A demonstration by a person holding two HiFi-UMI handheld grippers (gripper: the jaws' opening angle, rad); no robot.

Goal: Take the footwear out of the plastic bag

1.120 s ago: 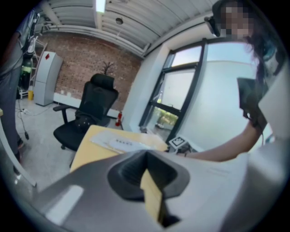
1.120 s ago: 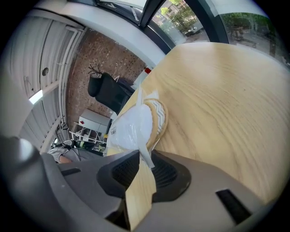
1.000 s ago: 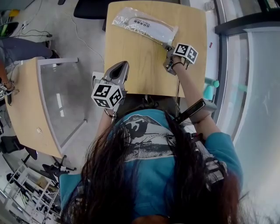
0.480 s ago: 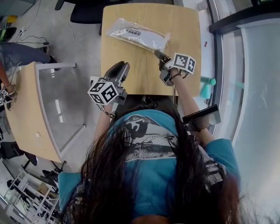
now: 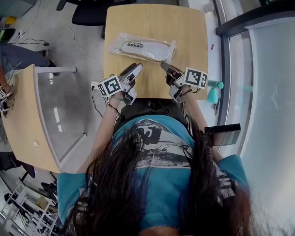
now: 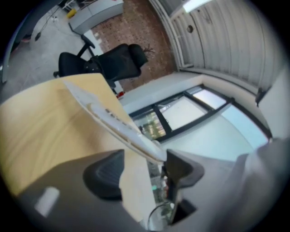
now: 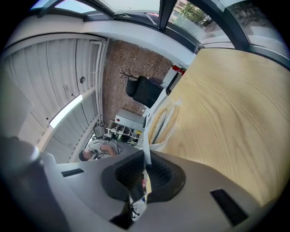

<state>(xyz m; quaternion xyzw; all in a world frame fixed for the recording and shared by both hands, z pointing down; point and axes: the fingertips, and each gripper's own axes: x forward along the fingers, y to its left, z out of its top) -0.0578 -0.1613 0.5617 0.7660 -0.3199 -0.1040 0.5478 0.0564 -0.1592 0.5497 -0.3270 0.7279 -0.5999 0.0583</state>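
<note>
A clear plastic bag (image 5: 143,47) with white footwear (image 5: 138,46) inside lies flat across the middle of the wooden table (image 5: 193,32). My right gripper (image 5: 164,66) is at the bag's near right corner. In the right gripper view its pads are shut on the thin plastic edge (image 7: 146,154) of the bag (image 7: 161,120). My left gripper (image 5: 137,68) hovers just in front of the bag's near edge and its jaws are opening. In the left gripper view the bag (image 6: 113,122) runs edge-on toward the gap, and its end stops by the right pad (image 6: 179,165) without being pressed.
A second desk with a glass panel (image 5: 60,110) stands at the left. A black office chair (image 5: 85,14) is beyond the table's far edge. A teal bottle (image 5: 213,94) sits on the floor at the right, by the glass wall. Cables trail on the floor at the upper left.
The left gripper has risen from beside the table to the bag's near edge and opened. The right gripper has pulled back toward the near edge with the bag's corner, and the bag came with it.
</note>
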